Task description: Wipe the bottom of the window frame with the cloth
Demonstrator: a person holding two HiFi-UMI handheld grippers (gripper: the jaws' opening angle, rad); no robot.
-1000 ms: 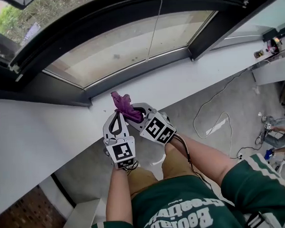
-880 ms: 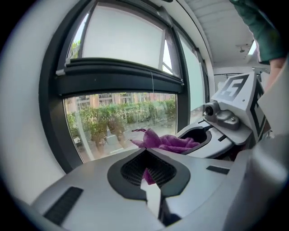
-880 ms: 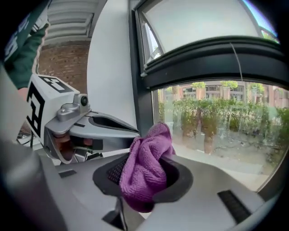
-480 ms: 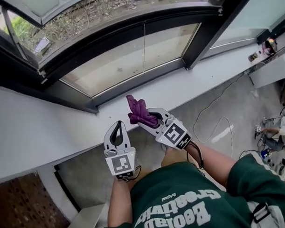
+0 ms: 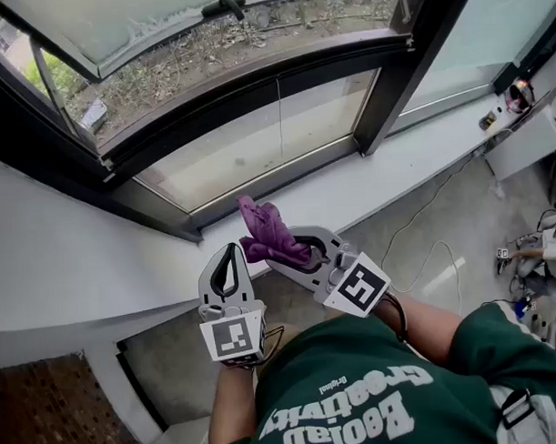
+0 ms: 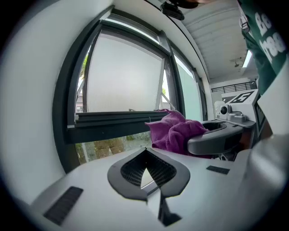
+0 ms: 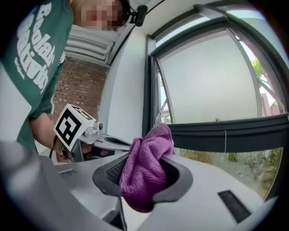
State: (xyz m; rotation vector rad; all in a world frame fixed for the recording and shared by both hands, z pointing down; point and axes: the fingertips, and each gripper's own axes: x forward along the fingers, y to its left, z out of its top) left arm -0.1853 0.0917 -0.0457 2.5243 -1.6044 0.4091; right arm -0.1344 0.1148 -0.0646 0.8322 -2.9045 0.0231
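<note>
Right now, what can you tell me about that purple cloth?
The purple cloth looks soft and fuzzy, like microfibre. It is scrunched into a wrinkly bunch, not spread flat. The right gripper is shut on its middle, so folds puff out past the jaws. It is held up in front of the dark window frame and does not seem to touch it.

holds the left gripper [image 5: 228,249] straight ahead, jaws together and empty. clamps the purple cloth [image 5: 266,231] in the right gripper [image 5: 294,251], angled leftward just beside it
</note>
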